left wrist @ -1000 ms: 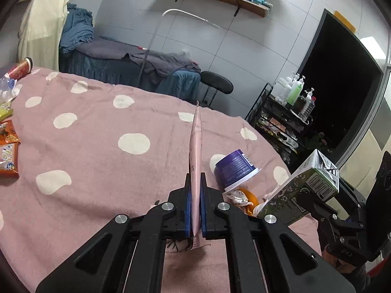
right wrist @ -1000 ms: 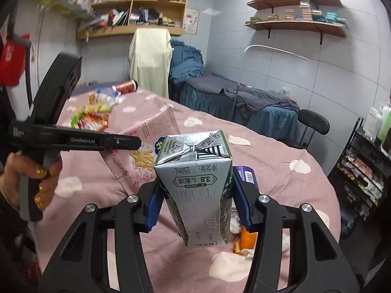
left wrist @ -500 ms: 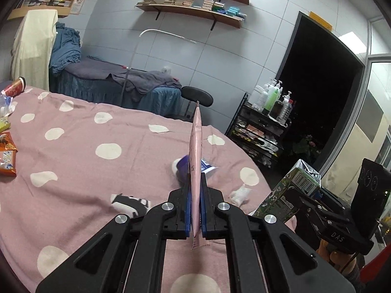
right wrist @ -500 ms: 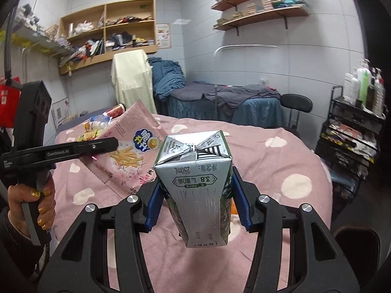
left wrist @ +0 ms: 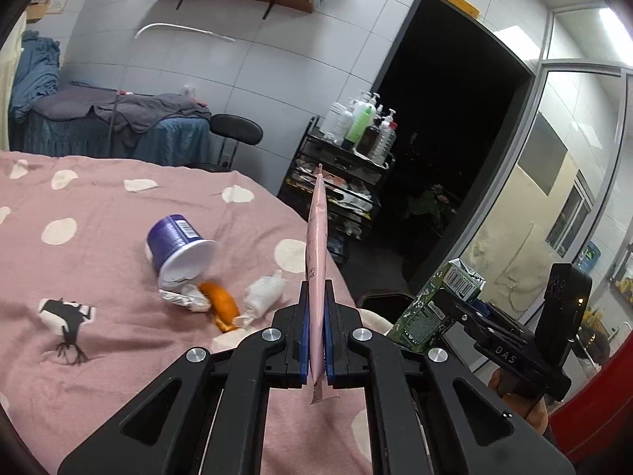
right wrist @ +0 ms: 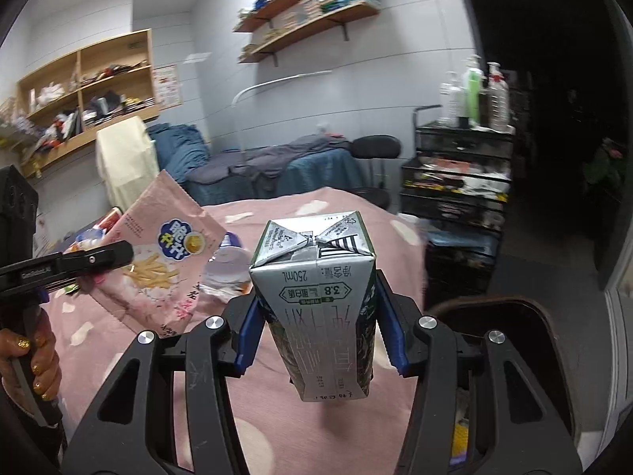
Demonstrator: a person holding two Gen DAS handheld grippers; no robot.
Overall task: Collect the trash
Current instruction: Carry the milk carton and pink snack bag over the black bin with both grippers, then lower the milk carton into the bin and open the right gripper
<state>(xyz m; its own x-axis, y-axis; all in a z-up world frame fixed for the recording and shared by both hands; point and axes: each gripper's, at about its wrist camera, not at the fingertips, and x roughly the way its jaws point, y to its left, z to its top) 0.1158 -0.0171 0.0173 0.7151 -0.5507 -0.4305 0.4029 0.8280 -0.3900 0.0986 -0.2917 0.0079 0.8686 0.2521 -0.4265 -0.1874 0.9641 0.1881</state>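
Both tools loaded, up off the surface.
My left tool [left wrist: 314, 340] pinches the pink bag [left wrist: 316, 261]; my right tool [right wrist: 316, 332] clamps the carton [right wrist: 320, 301]. Purple cup [left wrist: 178, 245] lies near the surface's far edge.

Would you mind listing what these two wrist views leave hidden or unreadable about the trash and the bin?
- Dark bin, right wrist view: the hand-held gripper frame and the milk carton cover most of it; contents not visible.
- Pink snack bag, left wrist view: seen edge-on, print unreadable.
- Purple cup, right wrist view: blurred, partly behind the bag.
- Crumpled white scrap, left wrist view: too small to identify.
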